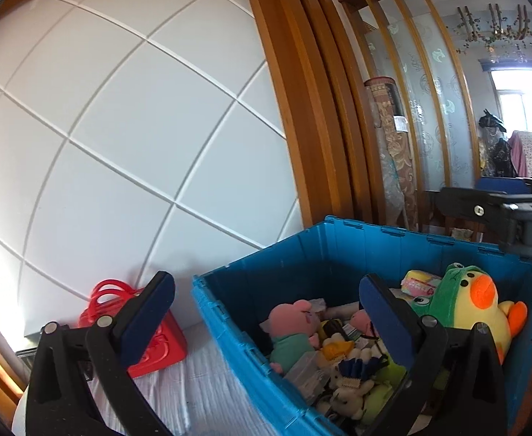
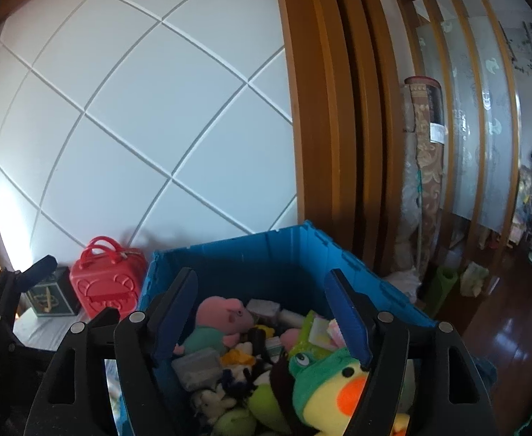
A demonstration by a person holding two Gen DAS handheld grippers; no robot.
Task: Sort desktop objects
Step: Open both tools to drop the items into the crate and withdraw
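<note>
Though heaped with toys, blue crate point(image 2: 284, 261) floor unseen.

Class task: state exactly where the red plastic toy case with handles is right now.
In both wrist views the red plastic toy case with handles stands on the white cloth, against the white panelled wall, left of the blue plastic crate.

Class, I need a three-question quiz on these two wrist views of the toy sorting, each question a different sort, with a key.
1. True or false: the pink pig plush lies inside the blue crate.
2. Which grippers are open? A) left gripper only B) right gripper only C) both
3. Fill in: the red handbag stands ____ the crate.

Key: 1 true; 2 C; 3 outside, beside it.
</note>
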